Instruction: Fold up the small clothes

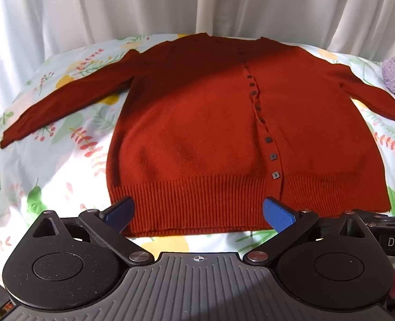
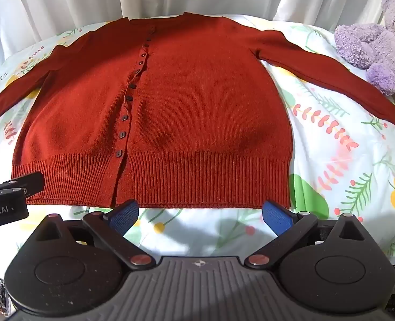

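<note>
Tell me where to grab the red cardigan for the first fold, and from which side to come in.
Grip the cardigan at its ribbed hem, probably near both bottom corners, coming in from the near edge. It lies flat and buttoned, sleeves spread, hem closest to both open grippers: left gripper is already over the hem, right gripper just short of it.

A dark red cardigan (image 1: pixel 197 133) with small dark buttons (image 1: pixel 273 156) lies past the blue claw pads (image 1: pixel 277 214) on a pale flowery sheet (image 1: pixel 63 165), near a purple teddy (image 2: pixel 376 45) and white curtain (image 1: pixel 117 5).
</note>
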`<move>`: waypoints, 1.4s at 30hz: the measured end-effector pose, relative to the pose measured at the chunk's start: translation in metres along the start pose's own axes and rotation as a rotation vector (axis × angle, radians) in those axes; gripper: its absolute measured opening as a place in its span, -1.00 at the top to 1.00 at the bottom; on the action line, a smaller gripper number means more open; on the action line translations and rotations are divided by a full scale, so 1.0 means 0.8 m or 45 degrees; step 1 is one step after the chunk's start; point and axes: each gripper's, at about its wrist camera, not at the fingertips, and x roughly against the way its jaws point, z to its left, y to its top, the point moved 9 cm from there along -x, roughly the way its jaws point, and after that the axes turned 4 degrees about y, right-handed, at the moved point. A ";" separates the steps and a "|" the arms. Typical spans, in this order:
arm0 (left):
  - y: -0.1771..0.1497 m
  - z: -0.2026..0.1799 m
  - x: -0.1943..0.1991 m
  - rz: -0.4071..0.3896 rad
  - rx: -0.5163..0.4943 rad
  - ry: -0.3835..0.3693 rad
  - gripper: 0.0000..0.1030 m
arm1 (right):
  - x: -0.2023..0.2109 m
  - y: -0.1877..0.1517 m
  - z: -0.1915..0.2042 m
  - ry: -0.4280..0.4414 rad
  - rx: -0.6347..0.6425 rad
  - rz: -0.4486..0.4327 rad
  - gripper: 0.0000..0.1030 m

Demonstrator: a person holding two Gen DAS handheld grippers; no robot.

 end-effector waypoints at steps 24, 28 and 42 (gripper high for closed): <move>-0.012 0.002 -0.006 0.024 0.034 -0.028 -1.00 | -0.003 -0.004 -0.002 -0.005 0.002 -0.006 -0.92; -0.010 0.003 -0.005 0.027 0.036 -0.030 -1.00 | -0.003 -0.003 -0.001 -0.003 0.002 -0.006 -0.92; -0.011 0.002 -0.006 0.040 0.036 -0.026 -1.00 | -0.003 -0.004 -0.003 0.001 -0.007 0.002 -0.92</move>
